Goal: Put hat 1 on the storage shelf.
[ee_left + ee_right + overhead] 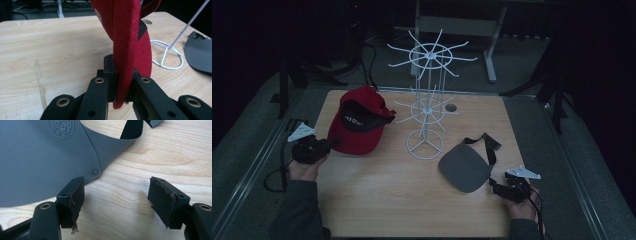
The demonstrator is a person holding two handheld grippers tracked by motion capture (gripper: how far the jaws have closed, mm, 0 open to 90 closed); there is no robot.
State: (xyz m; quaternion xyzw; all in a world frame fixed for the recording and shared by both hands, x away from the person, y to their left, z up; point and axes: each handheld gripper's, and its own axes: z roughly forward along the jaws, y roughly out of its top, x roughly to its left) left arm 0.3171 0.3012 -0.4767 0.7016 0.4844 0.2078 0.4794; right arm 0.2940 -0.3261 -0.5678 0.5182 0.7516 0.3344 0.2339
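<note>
A red cap (357, 125) with a black lining lies on the left of the wooden table (387, 195). My left gripper (331, 144) is shut on its brim; in the left gripper view the red brim (125, 57) stands on edge, pinched between the two black jaws. A grey visor (464, 167) with a black strap (486, 145) lies on the right. Just beside its near right edge rests my right gripper (496, 186), open. In the right gripper view the grey visor (45, 157) lies ahead and left of the spread pads, with bare wood between them.
A white wire display stand (428, 100) with two tiers of spokes rises from a ring base (424, 146) at the table's middle. A small round hole (451, 107) sits in the tabletop behind it. Dark floor, cables and table legs surround the table.
</note>
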